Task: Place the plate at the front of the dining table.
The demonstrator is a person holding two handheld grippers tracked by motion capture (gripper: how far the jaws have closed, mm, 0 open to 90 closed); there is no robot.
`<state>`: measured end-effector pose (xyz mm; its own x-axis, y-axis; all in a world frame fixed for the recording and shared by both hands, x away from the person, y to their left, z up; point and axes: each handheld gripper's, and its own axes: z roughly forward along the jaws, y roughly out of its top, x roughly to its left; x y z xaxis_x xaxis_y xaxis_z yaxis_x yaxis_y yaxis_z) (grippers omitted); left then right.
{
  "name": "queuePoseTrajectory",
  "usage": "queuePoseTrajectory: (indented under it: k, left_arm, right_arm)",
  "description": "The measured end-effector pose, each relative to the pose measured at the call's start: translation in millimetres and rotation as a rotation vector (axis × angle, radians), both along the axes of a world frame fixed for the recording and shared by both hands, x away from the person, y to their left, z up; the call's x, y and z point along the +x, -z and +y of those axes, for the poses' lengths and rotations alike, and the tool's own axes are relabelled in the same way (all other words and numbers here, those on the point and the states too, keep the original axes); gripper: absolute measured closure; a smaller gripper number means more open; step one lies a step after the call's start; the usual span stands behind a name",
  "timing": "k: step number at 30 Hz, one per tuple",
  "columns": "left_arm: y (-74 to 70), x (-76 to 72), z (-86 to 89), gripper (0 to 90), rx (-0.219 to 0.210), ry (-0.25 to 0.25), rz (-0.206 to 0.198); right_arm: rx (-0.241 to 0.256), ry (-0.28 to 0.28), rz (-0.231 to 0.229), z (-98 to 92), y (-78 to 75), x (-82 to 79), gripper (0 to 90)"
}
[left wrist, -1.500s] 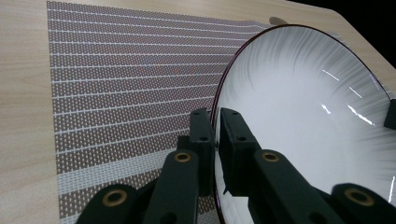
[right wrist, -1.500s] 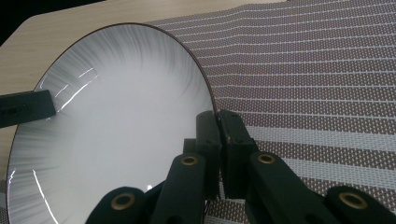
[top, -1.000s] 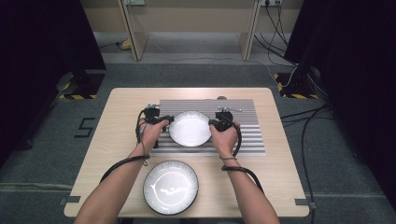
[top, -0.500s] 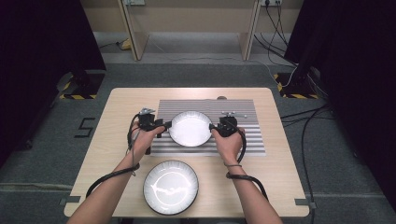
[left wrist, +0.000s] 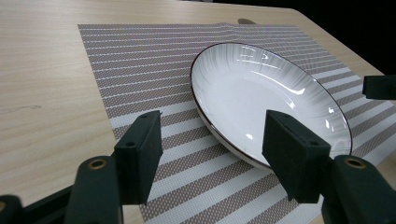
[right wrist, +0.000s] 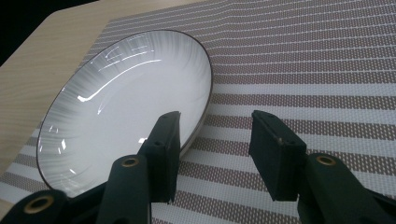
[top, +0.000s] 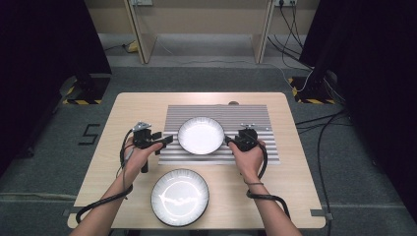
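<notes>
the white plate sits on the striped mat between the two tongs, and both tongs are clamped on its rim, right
Not quite. The plate does sit on the mat between them, but neither pair grips it. Both gripper views show the left tongs and right tongs open, jaws apart beside the rim with nothing between them.

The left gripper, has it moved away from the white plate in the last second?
Yes. The left gripper has drawn back leftward off the white plate, toward the striped mat's left edge.

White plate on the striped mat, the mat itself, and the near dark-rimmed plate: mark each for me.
White plate [top: 200,135], high view, centre of its bowl.
Striped mat [top: 246,114], high view, bare far right part.
Dark-rimmed plate [top: 202,209], high view, near right rim.
</notes>
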<state>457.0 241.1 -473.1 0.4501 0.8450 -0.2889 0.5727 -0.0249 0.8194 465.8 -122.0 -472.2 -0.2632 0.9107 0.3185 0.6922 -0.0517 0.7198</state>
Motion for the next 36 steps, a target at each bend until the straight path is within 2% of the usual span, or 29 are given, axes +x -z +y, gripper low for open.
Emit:
queuePoseTrajectory:
  k: [16,26,36]
  left_arm:
    - [3.1,-30.0,30.7,37.0,0.002,-0.028,-0.025]
    - [2.4,-45.4,39.1,37.1,0.009,-0.023,-0.043]
    - [8.6,-59.2,47.7,37.1,0.017,-0.024,-0.040]
  right_arm:
    - [-0.001,0.011,0.018,-29.0,7.3,-27.9,51.3]
    - [0.005,0.017,0.014,-44.4,11.0,-45.3,50.6]
    - [-0.004,0.026,0.009,-57.5,11.3,-62.0,49.9]
